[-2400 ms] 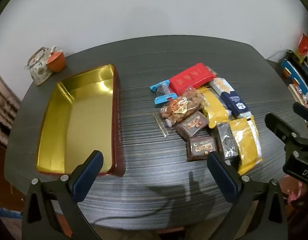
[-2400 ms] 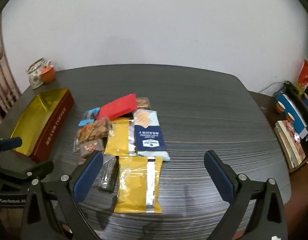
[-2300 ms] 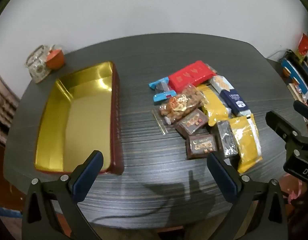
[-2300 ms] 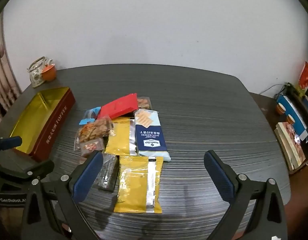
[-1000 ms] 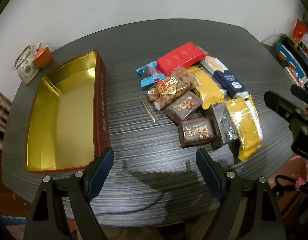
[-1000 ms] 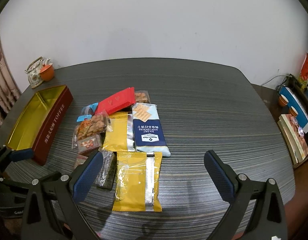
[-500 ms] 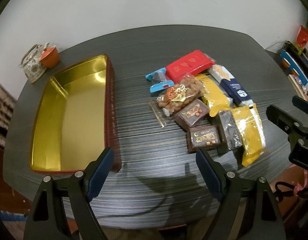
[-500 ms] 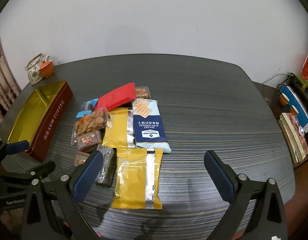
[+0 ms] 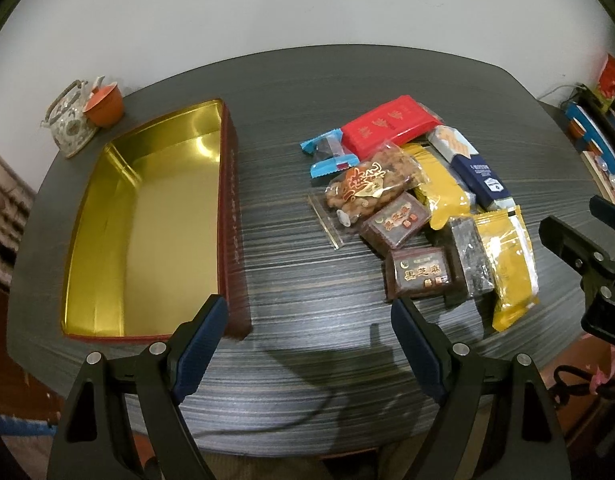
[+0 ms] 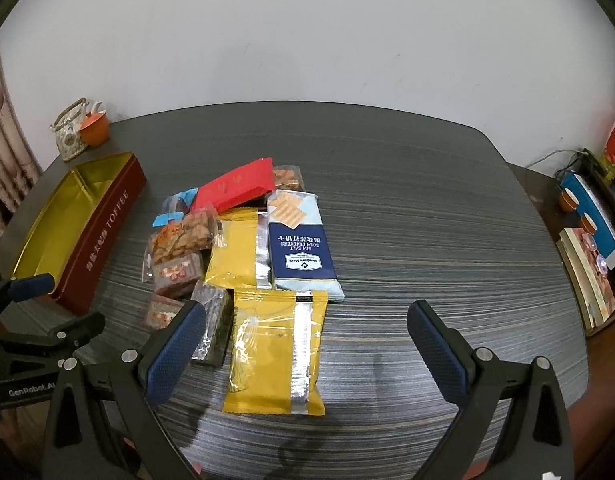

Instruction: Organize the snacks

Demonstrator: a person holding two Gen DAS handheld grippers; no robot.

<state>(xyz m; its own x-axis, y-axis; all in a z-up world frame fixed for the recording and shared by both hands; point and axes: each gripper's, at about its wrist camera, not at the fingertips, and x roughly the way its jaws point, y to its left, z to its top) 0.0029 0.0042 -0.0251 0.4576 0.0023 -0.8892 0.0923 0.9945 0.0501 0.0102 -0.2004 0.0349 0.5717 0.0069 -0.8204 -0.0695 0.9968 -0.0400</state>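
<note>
gaping, empty left hand-held gripper (image 9: 309, 338) and right hand-held gripper (image 10: 307, 344) over crinkly foil snack packets (image 10: 243, 256), glossy rectangular gold-lined tin (image 9: 231, 216)

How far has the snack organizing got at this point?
Nothing is packed yet: the gold-lined toffee tin is empty. Nothing is in hand: the left gripper and right gripper hang above the table's near edge, jaws open. Every snack is left, including the red packet, cracker pack and yellow pouch.
</note>
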